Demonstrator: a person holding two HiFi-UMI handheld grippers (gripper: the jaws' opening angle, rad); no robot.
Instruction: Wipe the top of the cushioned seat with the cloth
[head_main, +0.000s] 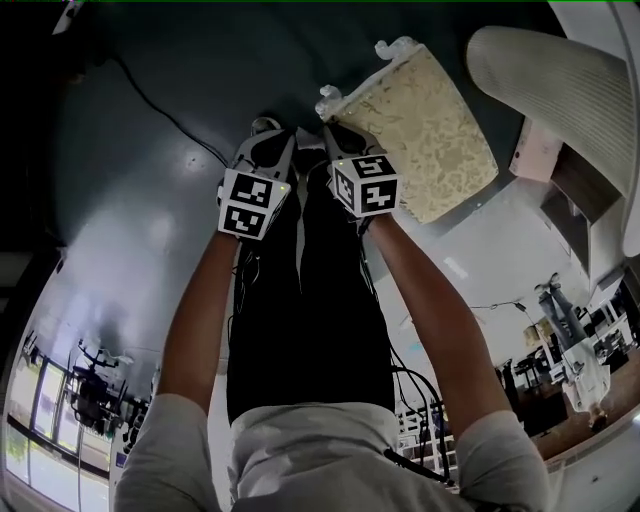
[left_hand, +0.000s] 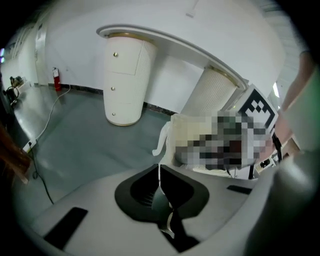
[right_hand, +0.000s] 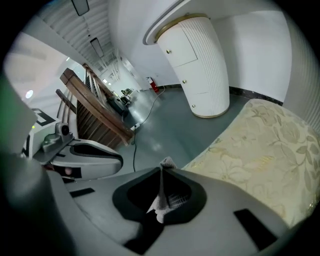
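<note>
The cushioned seat has a beige flowered top and white legs, and stands on the dark floor just beyond my right gripper. The right gripper view shows its top close on the right. In the left gripper view the seat is partly under a mosaic patch. A dark cloth hangs between both grippers toward my body. My left gripper is shut, a thin fold of cloth pinched in it. My right gripper is shut on a pale corner of the cloth.
A white fluted cabinet under a curved white counter stands beyond the seat. A cable runs over the grey floor at the left. Slanted wooden furniture is at the left in the right gripper view, and a red extinguisher stands by the far wall.
</note>
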